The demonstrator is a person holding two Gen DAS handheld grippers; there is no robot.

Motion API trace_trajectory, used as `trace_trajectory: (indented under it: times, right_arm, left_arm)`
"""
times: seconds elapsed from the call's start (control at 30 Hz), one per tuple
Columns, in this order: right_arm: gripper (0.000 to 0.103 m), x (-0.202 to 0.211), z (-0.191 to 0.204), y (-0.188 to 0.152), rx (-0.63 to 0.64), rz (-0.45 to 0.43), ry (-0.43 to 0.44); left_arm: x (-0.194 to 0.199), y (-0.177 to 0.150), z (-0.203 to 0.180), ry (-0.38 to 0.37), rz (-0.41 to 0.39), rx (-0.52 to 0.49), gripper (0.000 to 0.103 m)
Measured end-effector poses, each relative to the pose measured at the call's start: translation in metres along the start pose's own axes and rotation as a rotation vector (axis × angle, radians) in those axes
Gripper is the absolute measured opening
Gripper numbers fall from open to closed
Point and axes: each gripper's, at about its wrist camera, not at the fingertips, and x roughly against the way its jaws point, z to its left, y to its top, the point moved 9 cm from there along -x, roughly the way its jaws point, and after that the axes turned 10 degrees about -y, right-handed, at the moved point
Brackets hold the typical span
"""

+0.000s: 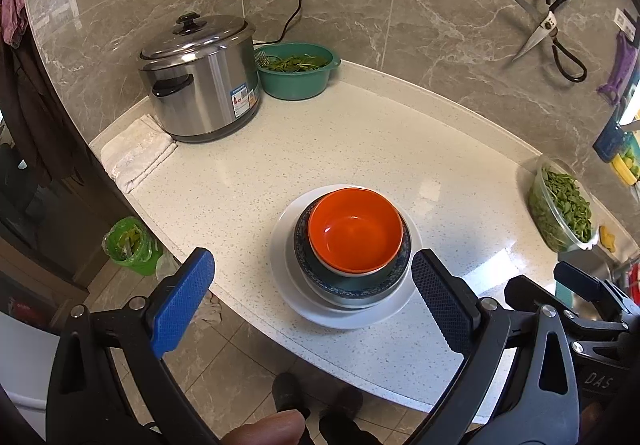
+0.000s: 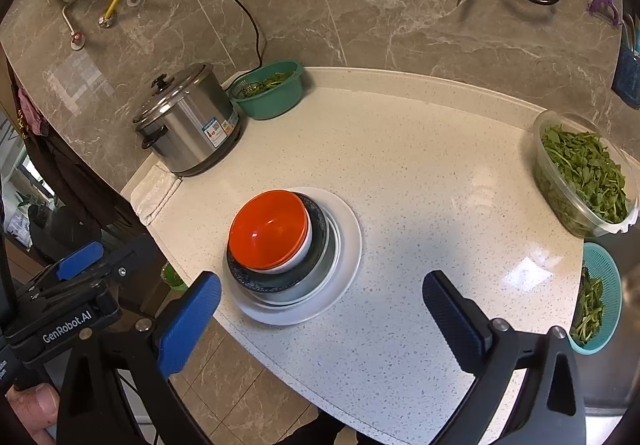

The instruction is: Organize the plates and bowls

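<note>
An orange bowl [image 1: 355, 235] sits nested in a dark blue patterned bowl [image 1: 352, 283], which rests on a white plate [image 1: 288, 285] on the speckled white counter [image 1: 320, 149]. The same stack shows in the right wrist view: orange bowl [image 2: 267, 230], blue bowl [image 2: 276, 285], white plate [image 2: 344, 265]. My left gripper [image 1: 312, 281] is open and empty, held just in front of the stack. My right gripper [image 2: 322, 305] is open and empty, in front of the stack and a little to its right. The left gripper also shows in the right wrist view [image 2: 80, 265].
A steel cooker [image 1: 200, 81] and a teal basin of greens [image 1: 298, 69] stand at the back left by a folded cloth [image 1: 136, 151]. A clear bowl of greens [image 2: 584, 173] and a teal colander [image 2: 596, 297] sit at the right. Scissors [image 1: 548, 25] hang on the wall.
</note>
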Motion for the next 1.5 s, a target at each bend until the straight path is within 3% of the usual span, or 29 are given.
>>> trace_trajectory:
  times: [1.5]
  right_arm:
    - [0.103, -0.008, 0.009, 0.0, 0.01, 0.021, -0.006]
  left_arm:
    - [-0.01, 0.001, 0.005, 0.009, 0.014, 0.008, 0.1]
